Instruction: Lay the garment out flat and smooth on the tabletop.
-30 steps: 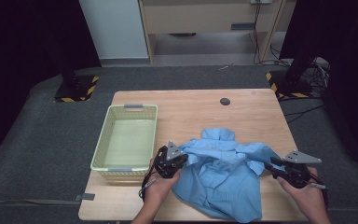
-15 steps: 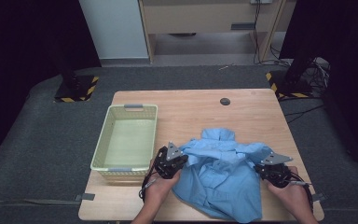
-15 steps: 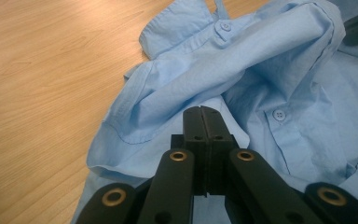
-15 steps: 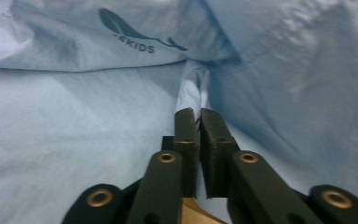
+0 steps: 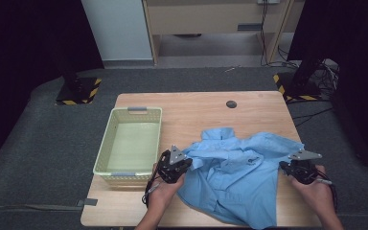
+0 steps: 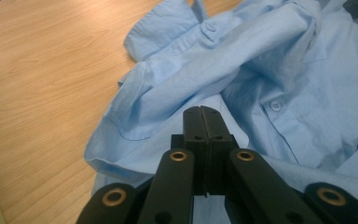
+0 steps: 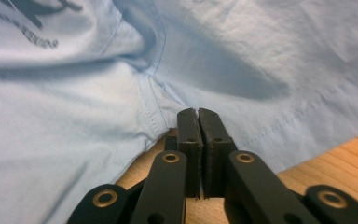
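Note:
A light blue button-up shirt (image 5: 239, 184) lies crumpled on the wooden table (image 5: 191, 112). My left gripper (image 5: 189, 163) is at the shirt's left edge. In the left gripper view its jaws (image 6: 200, 110) are pressed together, and taut folds of the shirt (image 6: 242, 70) run out from their tips. My right gripper (image 5: 284, 166) is at the shirt's right edge. Its jaws (image 7: 196, 112) are shut on a seam of the shirt (image 7: 74, 121), and bare wood shows beneath them.
A pale green plastic basket (image 5: 103, 158) stands empty on the table's left side, close to my left hand. A small black disc (image 5: 231, 103) lies near the far edge. Dark floor surrounds the table, with stand feet and cables beyond it.
My right gripper moved left into the shirt's right edge, then drew back to the right with the cloth. The shirt's right side now spreads farther right. The left gripper stayed put.

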Motion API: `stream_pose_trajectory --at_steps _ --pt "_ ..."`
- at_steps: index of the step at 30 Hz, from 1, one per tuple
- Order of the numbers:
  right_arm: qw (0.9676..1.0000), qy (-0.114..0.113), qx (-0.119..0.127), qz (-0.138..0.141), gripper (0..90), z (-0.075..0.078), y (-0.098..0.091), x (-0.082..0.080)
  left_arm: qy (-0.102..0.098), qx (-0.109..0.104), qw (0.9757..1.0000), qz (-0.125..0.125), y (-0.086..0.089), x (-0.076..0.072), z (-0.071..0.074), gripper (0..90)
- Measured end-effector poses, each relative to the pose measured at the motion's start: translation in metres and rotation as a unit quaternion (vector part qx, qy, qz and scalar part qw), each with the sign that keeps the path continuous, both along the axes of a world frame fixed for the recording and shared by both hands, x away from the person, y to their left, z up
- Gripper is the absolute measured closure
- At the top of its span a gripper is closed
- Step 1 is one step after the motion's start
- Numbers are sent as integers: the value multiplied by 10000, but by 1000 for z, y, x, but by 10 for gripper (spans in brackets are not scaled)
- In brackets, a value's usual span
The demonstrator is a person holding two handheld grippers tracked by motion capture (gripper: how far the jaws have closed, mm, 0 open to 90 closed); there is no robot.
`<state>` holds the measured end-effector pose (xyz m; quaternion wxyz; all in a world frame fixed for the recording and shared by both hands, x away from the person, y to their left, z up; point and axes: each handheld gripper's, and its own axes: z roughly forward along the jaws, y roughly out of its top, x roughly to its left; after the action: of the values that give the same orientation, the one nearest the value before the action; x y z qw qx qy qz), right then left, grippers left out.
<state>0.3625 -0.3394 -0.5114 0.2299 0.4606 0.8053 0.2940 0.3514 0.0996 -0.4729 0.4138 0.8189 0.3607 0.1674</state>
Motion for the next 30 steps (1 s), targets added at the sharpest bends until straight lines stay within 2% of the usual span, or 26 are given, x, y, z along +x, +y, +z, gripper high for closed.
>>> stream_pose_trajectory --at_steps 2,4,6,8,9,10,13,16,19,21,22,26,30 --pt "9996 -144 180 -139 742 5 1 -3 7 16 10000 -9 -1 -1 -1 900" --pt "9985 -293 437 -148 616 14 10 -12 15 13 10000 -28 -2 -1 -1 900" --pt "9975 -341 620 -30 582 20 21 -22 16 13 10000 -34 -2 -1 -1 900" --pt "9969 -359 650 271 570 23 36 -34 23 7 10000 -34 -2 -1 -2 900" --pt "9965 -218 694 418 566 22 47 -39 23 7 10000 -34 -2 -1 -2 900" --pt "9959 -6 662 615 556 17 58 -42 39 7 10000 -39 -2 -1 -3 900" --pt "9939 180 355 1030 535 9 81 -45 43 24 10000 -59 -4 -2 -4 900" --pt "9919 258 240 1217 542 5 95 -45 38 19 10000 -66 -4 -2 -4 900" --pt "9904 394 44 1321 546 -1 98 -46 71 22 10000 -67 -4 -2 -5 900" --pt "9901 496 5 1316 545 -6 96 -46 76 22 9999 -78 -5 -2 -6 900" --pt "9902 530 95 1292 543 -6 95 -45 74 20 9999 -84 -5 -2 -6 900" --pt "9900 617 204 1254 551 -7 89 -41 65 24 9999 -116 -7 -3 -6 900" --pt "9908 659 206 1166 561 -6 79 -34 69 32 9998 -157 -10 -4 -6 900"
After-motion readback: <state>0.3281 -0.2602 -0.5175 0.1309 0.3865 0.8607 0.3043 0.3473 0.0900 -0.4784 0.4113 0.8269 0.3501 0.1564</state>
